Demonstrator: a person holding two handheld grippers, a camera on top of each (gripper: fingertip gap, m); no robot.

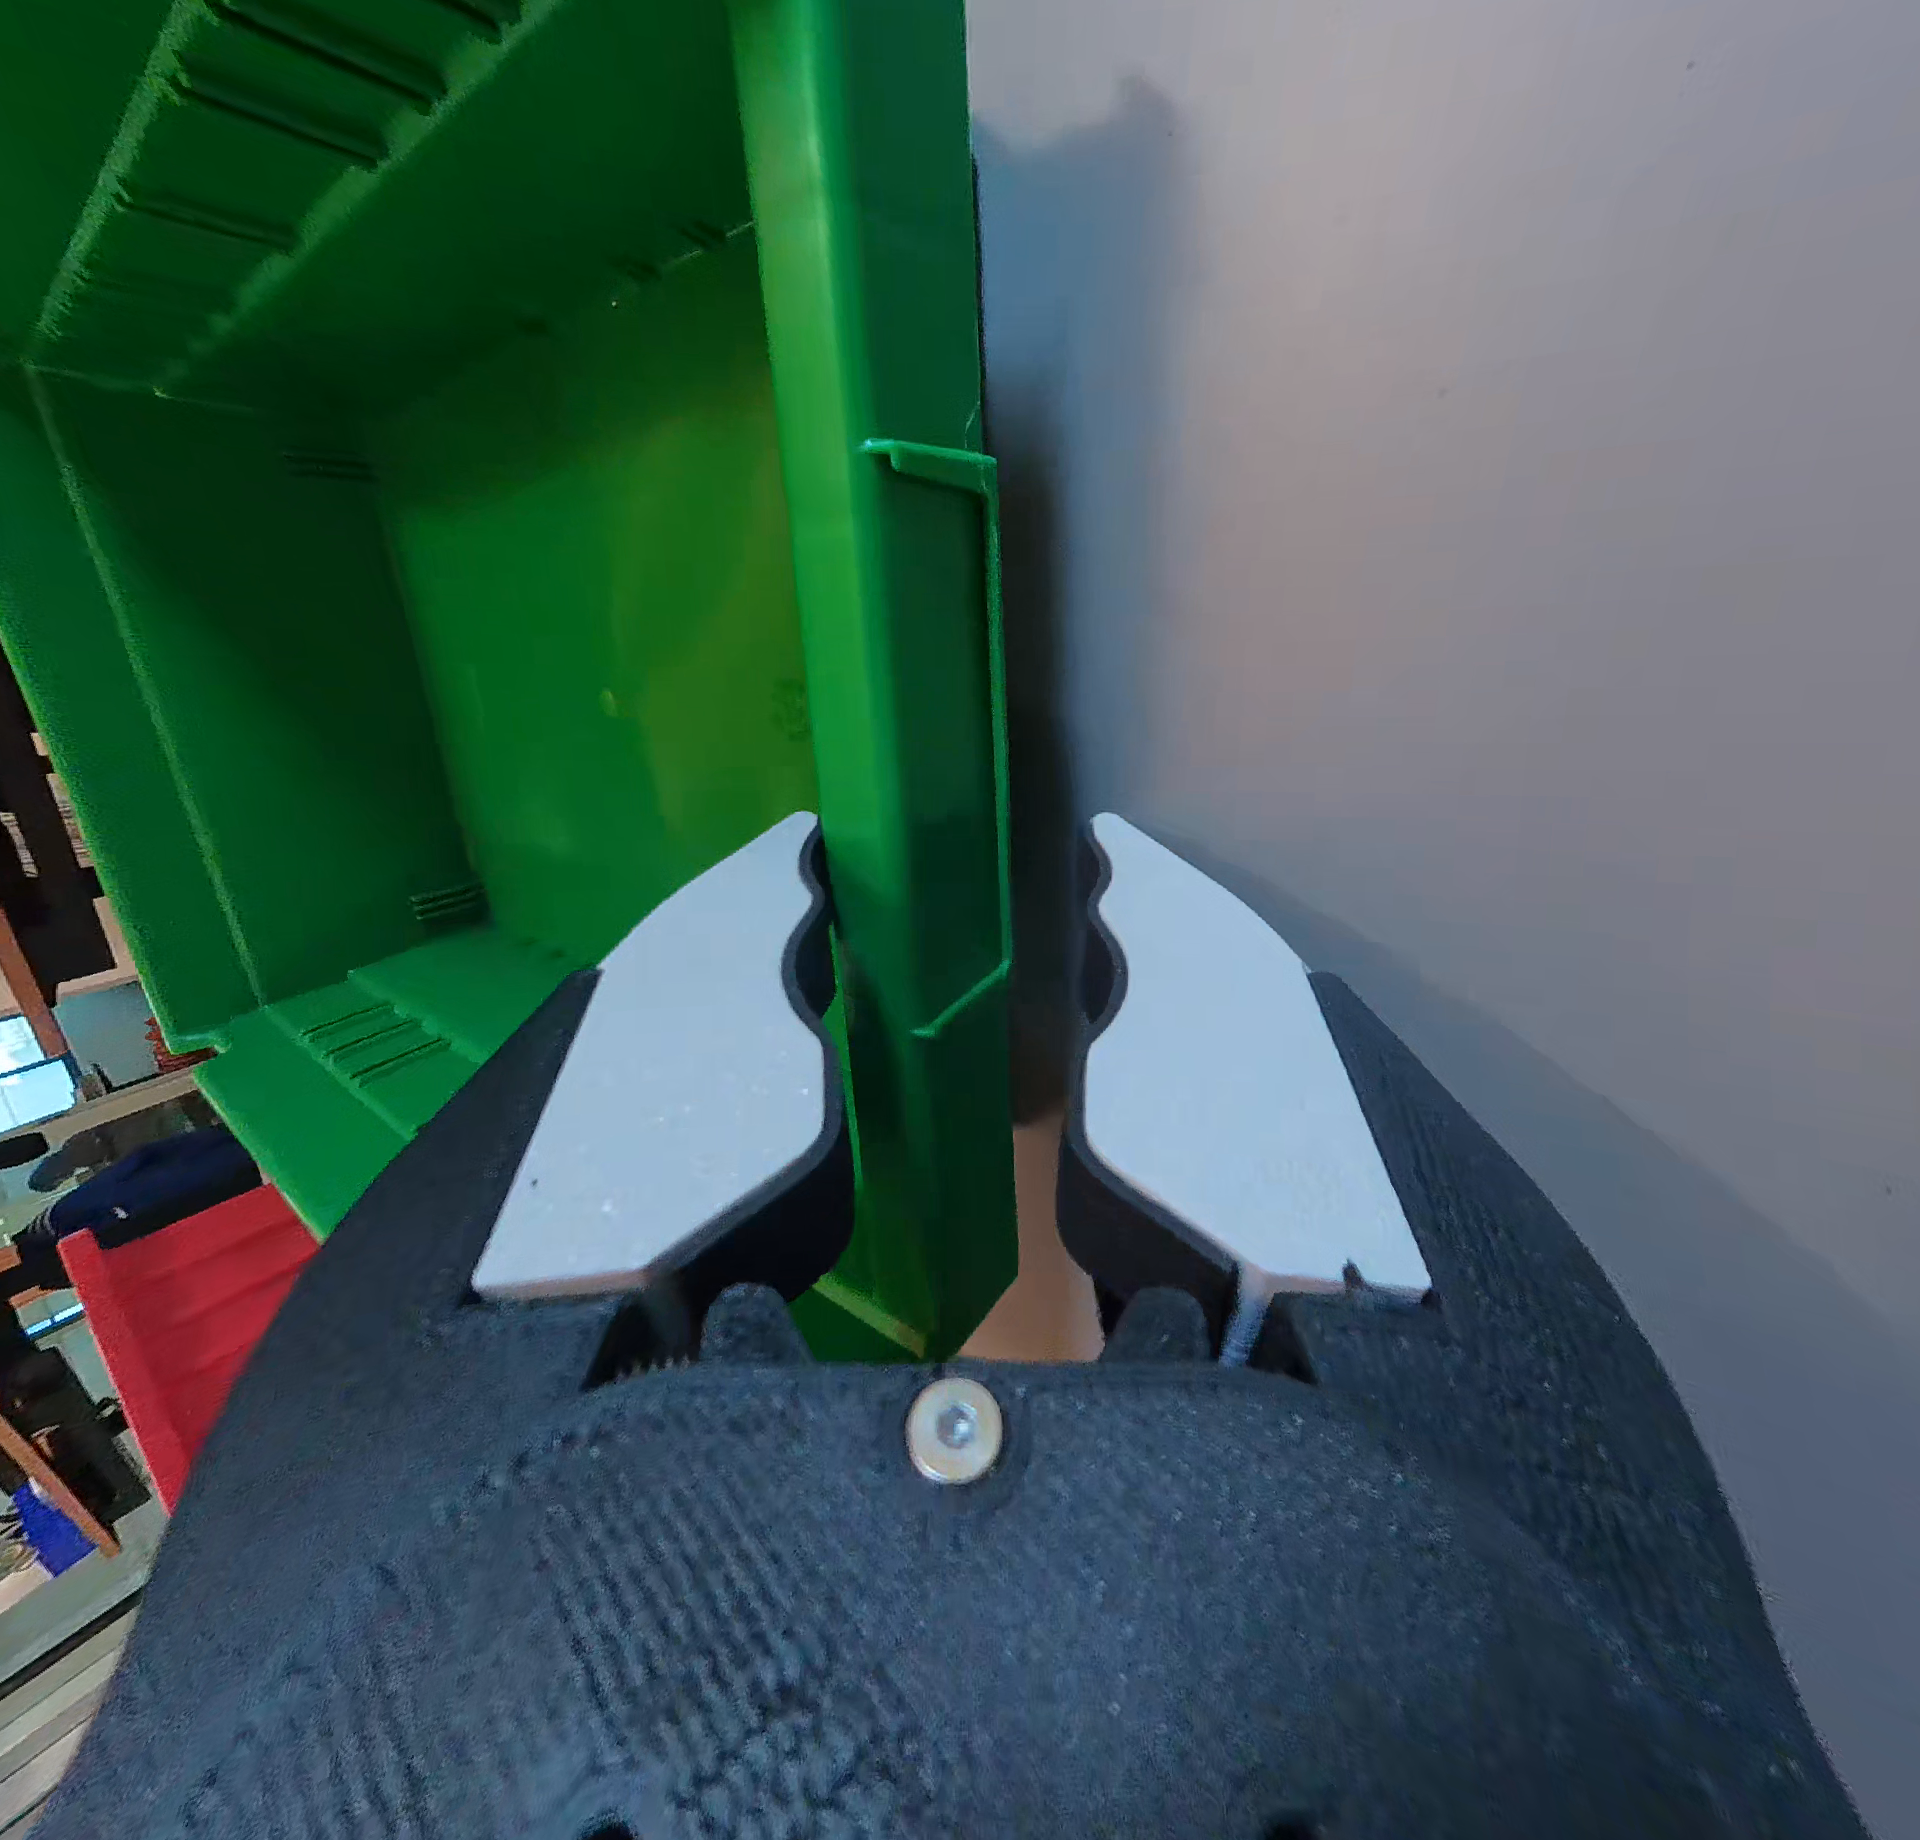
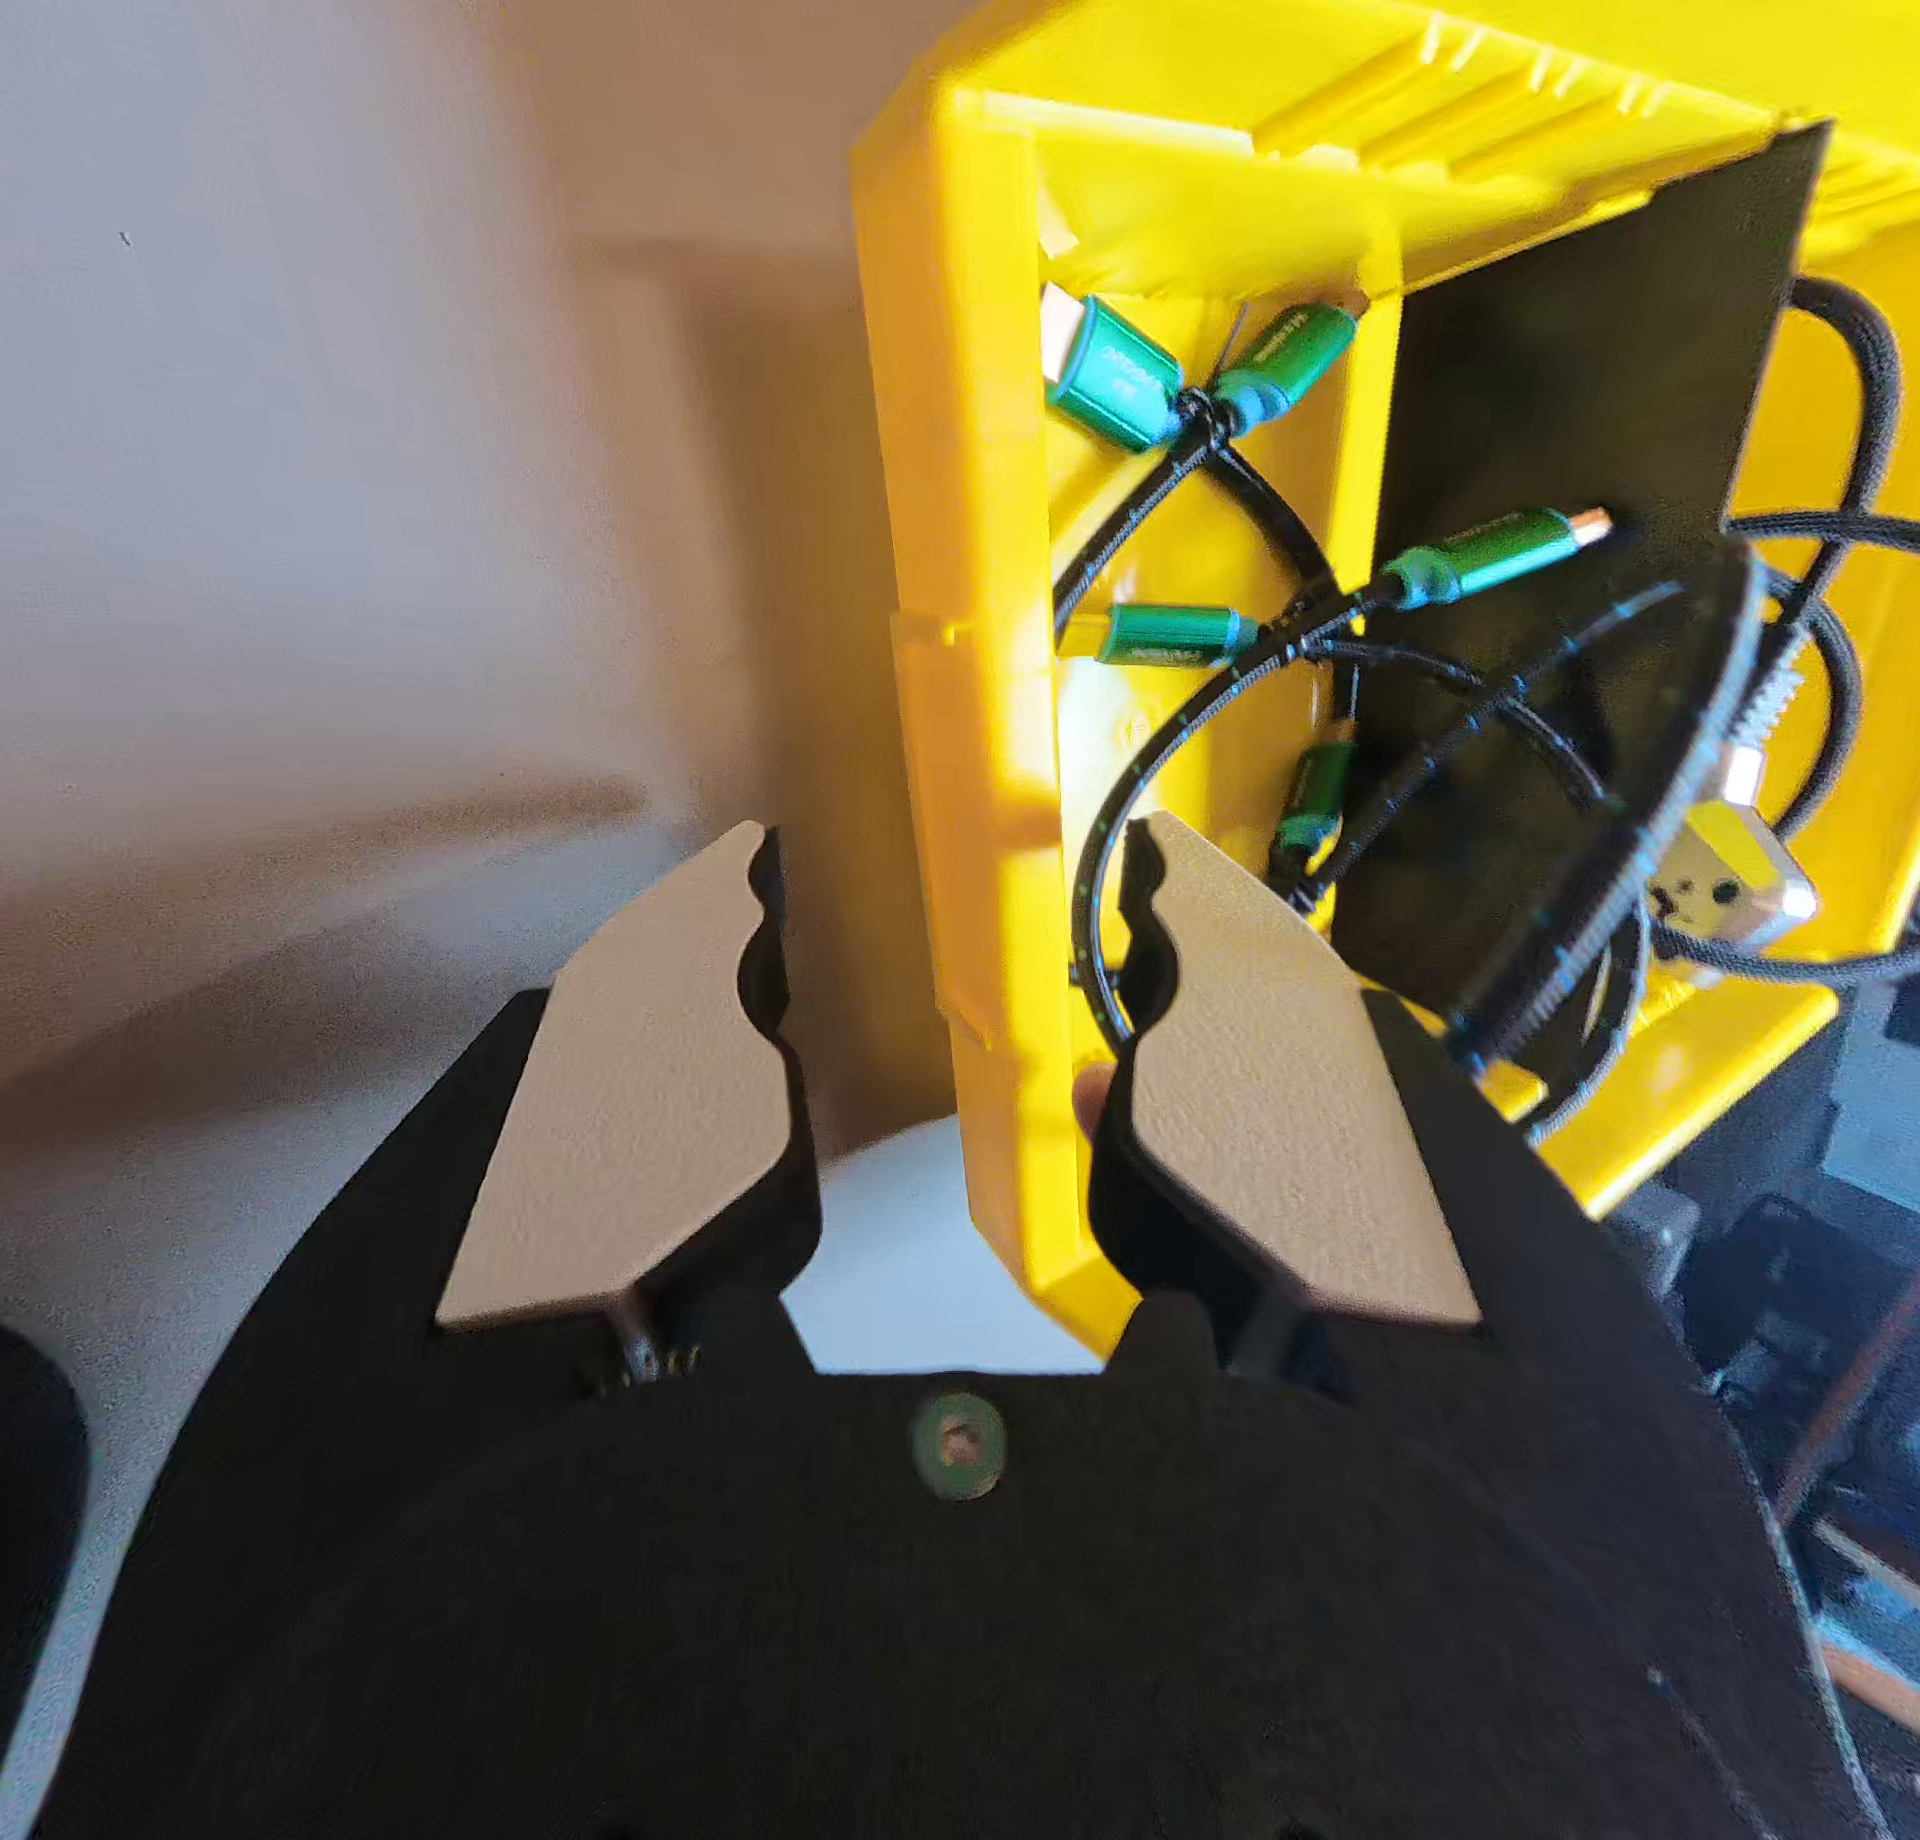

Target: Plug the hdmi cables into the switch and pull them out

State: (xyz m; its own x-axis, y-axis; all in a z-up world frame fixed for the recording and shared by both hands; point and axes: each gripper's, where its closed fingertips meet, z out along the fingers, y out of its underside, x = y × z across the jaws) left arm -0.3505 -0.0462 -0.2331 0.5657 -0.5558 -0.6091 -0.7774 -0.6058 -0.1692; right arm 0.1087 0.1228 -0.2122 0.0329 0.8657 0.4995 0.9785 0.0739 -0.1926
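Observation:
In the right wrist view, several black braided HDMI cables [image 2: 1164, 751] with green metal plugs [image 2: 1117, 377] lie coiled in a yellow bin [image 2: 966, 543]. The bin also holds an upright black divider [image 2: 1579, 356] and a silver and yellow plug [image 2: 1730, 871]. My right gripper [image 2: 951, 834] is open and straddles the bin's near wall, with the right finger inside and the left finger outside and apart from the wall. My left gripper [image 1: 951, 834] is open and straddles a wall of an empty green bin [image 1: 499, 595], its left finger against the wall. No switch is in view.
Both bins rest on a pale grey-beige surface [image 1: 1507, 543]. Past the green bin at the lower left are a red box [image 1: 177, 1333] and shelving. Dark clutter [image 2: 1808, 1323] lies to the right of the yellow bin. The tips of one gripper are about 50 cm away from the tips of the other.

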